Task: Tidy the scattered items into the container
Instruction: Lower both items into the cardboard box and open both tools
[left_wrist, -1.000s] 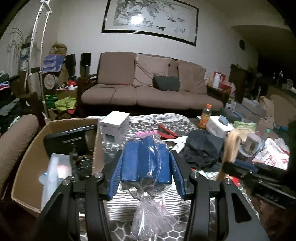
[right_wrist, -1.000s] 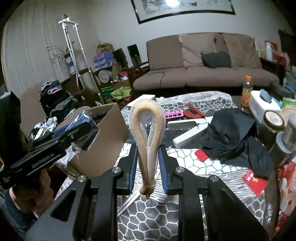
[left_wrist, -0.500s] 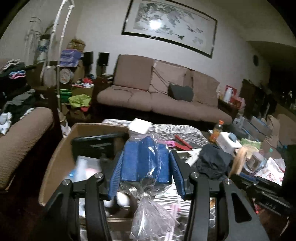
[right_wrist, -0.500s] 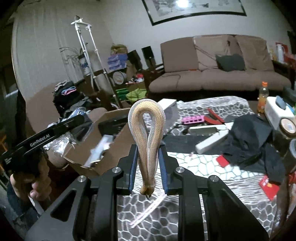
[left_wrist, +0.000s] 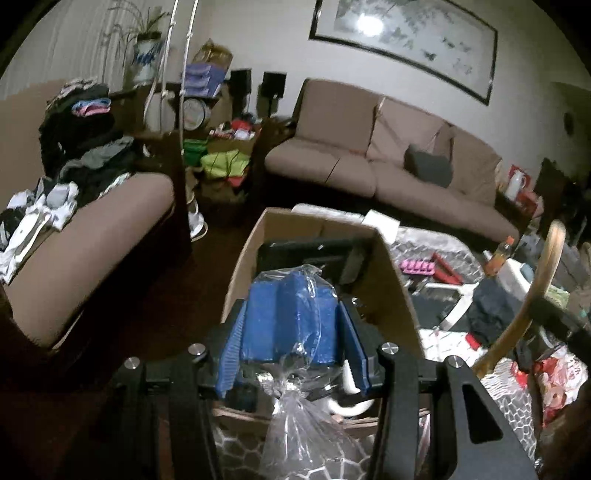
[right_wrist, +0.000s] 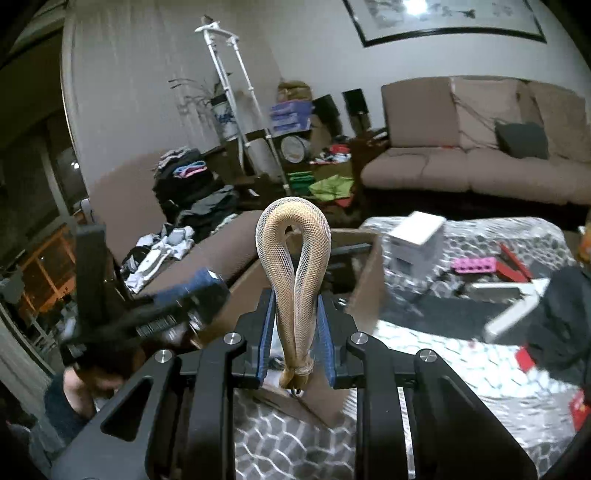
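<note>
The cardboard box (left_wrist: 391, 280), the container of this task, stands open at the edge of the table, directly under and ahead of the left gripper (left_wrist: 293, 332). This gripper is clamped on a blue sponge pack in a clear plastic bag (left_wrist: 291, 321); the knotted tail of the bag hangs down between the black arms. Below the pack, inside the box, a black device (left_wrist: 310, 254) and some white things are already lying.

The right gripper (right_wrist: 295, 328) holds narrow on a looped beige tube in white mesh sleeve (right_wrist: 293, 258), with the loop standing upright above the fingers. It is beside the box, over the near corner of the patterned tablecloth (right_wrist: 295, 443).

I judge the step in hand as the delivery: both items are carried, and the sponge pack seems ready for release. The next move calls for lowering a little past the rim and opening the jaws, then the same with the tube.

The box walls are thin and the near wall is close to the left fingers, so a descent should stay in the middle. Many items remain on the table: a white carton (right_wrist: 417, 240), a pink tray (right_wrist: 474, 265), a black cloth (right_wrist: 565, 314).
</note>
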